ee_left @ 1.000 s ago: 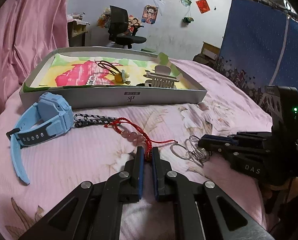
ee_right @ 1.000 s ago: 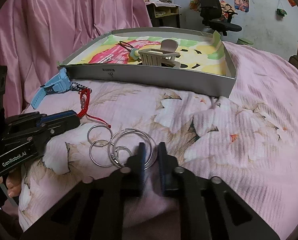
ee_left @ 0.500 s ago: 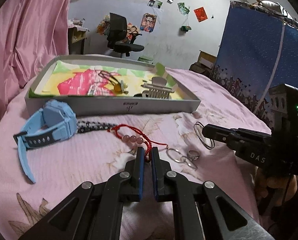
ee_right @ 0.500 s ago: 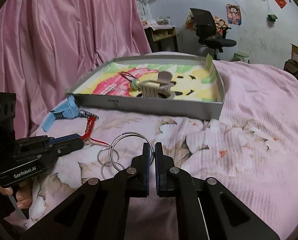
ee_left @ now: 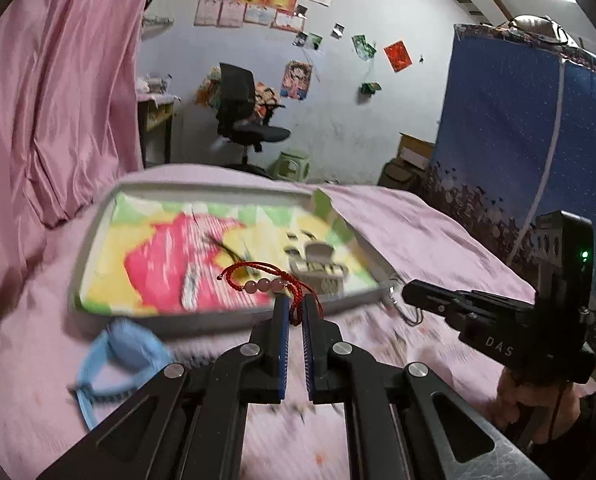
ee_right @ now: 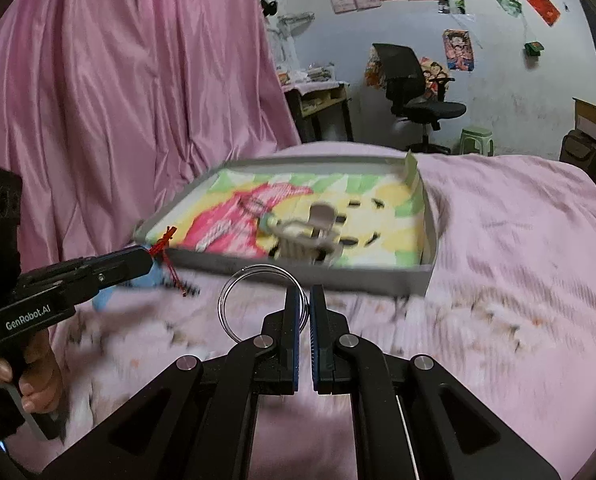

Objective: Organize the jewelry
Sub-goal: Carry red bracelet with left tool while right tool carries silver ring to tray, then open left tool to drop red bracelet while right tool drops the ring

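My left gripper (ee_left: 292, 307) is shut on a red cord bracelet (ee_left: 262, 283) with pink beads and holds it in the air in front of the grey tray (ee_left: 218, 317). The bracelet also shows in the right wrist view (ee_right: 166, 248). My right gripper (ee_right: 305, 300) is shut on a silver ring bangle (ee_right: 234, 300) lifted above the bed, short of the tray (ee_right: 298, 266). The tray has a colourful lining and holds a beige comb clip (ee_right: 317, 232) and a hair tie (ee_left: 230, 254).
A light blue watch (ee_left: 118, 352) lies on the pink floral bedspread (ee_right: 517, 300) before the tray's left corner. A pink curtain (ee_right: 138, 80) hangs at the left. An office chair (ee_left: 242, 116) and a green stool (ee_left: 294, 164) stand beyond the bed.
Both grippers have lifted off the bed and moved towards the tray. The red bracelet has left the bedspread with the left gripper; the ring bangle has risen with the right.
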A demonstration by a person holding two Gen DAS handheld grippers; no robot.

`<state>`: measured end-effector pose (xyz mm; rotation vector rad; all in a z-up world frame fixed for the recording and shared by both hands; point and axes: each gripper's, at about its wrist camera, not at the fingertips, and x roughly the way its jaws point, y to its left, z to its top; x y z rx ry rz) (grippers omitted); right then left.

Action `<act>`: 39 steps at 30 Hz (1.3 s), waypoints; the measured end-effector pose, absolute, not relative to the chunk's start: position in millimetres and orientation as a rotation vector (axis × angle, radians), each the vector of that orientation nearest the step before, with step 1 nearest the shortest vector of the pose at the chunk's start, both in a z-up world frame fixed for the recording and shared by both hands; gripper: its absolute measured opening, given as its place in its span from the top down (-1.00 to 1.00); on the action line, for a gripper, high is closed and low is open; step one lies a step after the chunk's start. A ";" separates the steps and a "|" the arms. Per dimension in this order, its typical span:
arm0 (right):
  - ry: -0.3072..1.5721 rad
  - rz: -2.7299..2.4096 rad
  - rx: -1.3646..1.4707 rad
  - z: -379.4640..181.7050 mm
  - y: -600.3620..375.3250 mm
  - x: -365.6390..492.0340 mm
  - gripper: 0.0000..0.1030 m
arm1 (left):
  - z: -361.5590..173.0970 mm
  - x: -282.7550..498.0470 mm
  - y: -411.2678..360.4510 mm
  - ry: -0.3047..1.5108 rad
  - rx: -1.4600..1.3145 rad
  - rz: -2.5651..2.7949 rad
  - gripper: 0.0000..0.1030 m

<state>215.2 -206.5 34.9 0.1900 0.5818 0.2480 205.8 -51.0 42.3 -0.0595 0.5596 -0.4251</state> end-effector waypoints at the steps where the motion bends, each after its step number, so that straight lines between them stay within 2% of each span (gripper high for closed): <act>1: 0.577 0.237 0.190 38.1 -207.7 221.7 0.91 | 43.9 210.5 -51.6 0.554 -0.058 -0.415 0.87; 9: 0.560 0.232 0.128 57.5 -187.5 276.9 0.91 | 38.8 253.4 -46.9 0.588 -0.072 -0.324 0.87; 16: 0.620 0.223 0.020 42.5 -153.9 311.7 0.91 | 22.7 279.7 -19.9 0.681 -0.177 -0.286 0.87; 26: 0.667 0.185 -0.038 32.7 -147.3 314.4 0.91 | 0.7 298.6 -23.5 0.815 -0.172 -0.254 0.87; 34: 0.665 0.170 -0.053 35.6 -149.1 309.2 0.90 | 1.8 297.4 -22.7 0.810 -0.177 -0.261 0.85; 36: 0.659 0.165 -0.048 37.3 -151.6 307.2 0.84 | 3.2 295.3 -21.6 0.801 -0.182 -0.265 0.85; 38: 0.647 0.162 -0.040 39.8 -154.9 302.8 0.67 | 4.9 292.5 -20.3 0.789 -0.183 -0.262 0.85; 39: 0.640 0.161 -0.036 41.1 -155.8 301.0 0.50 | 6.0 290.5 -19.4 0.783 -0.186 -0.263 0.85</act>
